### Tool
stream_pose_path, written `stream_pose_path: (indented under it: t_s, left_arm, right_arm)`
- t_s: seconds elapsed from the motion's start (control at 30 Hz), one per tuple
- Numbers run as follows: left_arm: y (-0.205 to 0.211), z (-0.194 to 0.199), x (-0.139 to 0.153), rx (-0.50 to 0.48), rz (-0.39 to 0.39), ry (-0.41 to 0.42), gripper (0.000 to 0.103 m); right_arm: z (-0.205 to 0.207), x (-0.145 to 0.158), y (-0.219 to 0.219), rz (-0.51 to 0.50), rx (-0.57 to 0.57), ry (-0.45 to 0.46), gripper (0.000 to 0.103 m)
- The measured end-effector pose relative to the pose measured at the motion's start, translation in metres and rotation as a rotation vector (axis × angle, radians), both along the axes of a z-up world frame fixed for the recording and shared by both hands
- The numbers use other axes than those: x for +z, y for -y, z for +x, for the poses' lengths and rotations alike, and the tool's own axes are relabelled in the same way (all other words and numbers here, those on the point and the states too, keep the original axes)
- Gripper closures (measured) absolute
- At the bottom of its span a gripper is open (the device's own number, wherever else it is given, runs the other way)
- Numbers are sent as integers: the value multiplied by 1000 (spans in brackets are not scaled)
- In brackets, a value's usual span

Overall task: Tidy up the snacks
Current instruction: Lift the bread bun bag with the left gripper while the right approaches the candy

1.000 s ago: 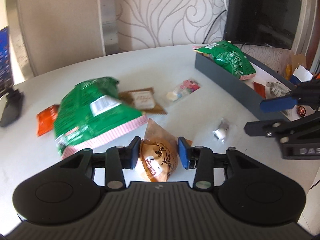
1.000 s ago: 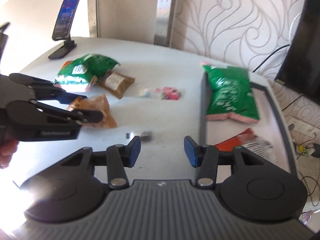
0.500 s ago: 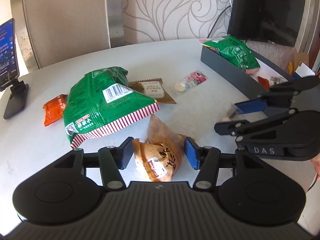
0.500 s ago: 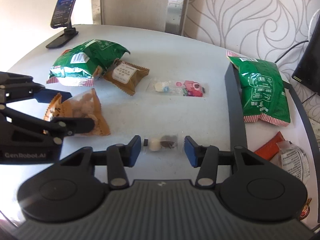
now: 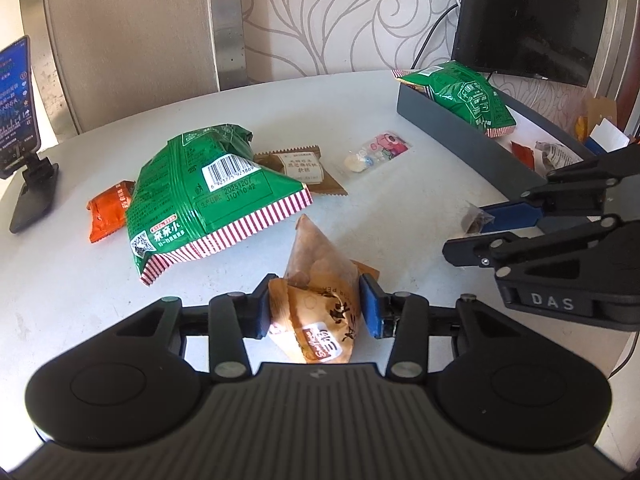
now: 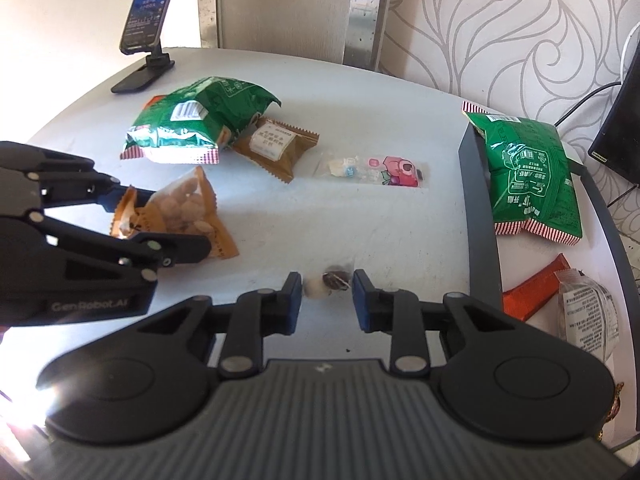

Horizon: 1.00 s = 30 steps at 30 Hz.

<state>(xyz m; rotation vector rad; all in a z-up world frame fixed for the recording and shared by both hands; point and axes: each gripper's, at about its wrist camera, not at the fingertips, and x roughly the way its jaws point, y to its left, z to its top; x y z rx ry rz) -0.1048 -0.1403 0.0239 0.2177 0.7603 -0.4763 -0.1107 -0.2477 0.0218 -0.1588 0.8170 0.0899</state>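
Observation:
My left gripper (image 5: 316, 306) is shut on an orange nut packet (image 5: 318, 300), which rests on the white table; the packet also shows in the right wrist view (image 6: 188, 212). My right gripper (image 6: 323, 292) is open, its jaws on either side of a small wrapped candy (image 6: 329, 281) on the table, not touching it. The candy also shows by the right fingers in the left wrist view (image 5: 474, 220). A dark grey tray (image 6: 478, 216) at the right holds a green chip bag (image 6: 528, 176), a red packet (image 6: 534, 288) and a clear packet (image 6: 588, 308).
On the table lie a large green chip bag (image 5: 208, 192), a brown biscuit packet (image 5: 304, 168), a clear pink candy bag (image 5: 376, 152) and an orange-red packet (image 5: 110, 210). A phone on a stand (image 5: 16, 120) is at the far left. A monitor (image 5: 528, 16) stands behind the tray.
My left gripper has closed onto the orange nut packet. My right gripper has come down closer to the small wrapped candy, jaws still open.

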Motion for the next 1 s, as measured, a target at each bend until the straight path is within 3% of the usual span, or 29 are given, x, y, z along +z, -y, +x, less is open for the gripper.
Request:
stream_pose_path:
  t_s: [0.33, 0.63, 1.0]
  left_arm:
    - [1, -5, 3, 28, 46, 29, 56]
    - [11, -20, 6, -22, 71, 62, 57]
    - [39, -16, 23, -42, 33, 82, 57]
  right_arm:
    - [-19, 25, -5, 15, -7, 70, 73]
    - [-28, 44, -11, 21, 3, 141, 73]
    - [-44, 50, 20, 30, -62, 154, 73]
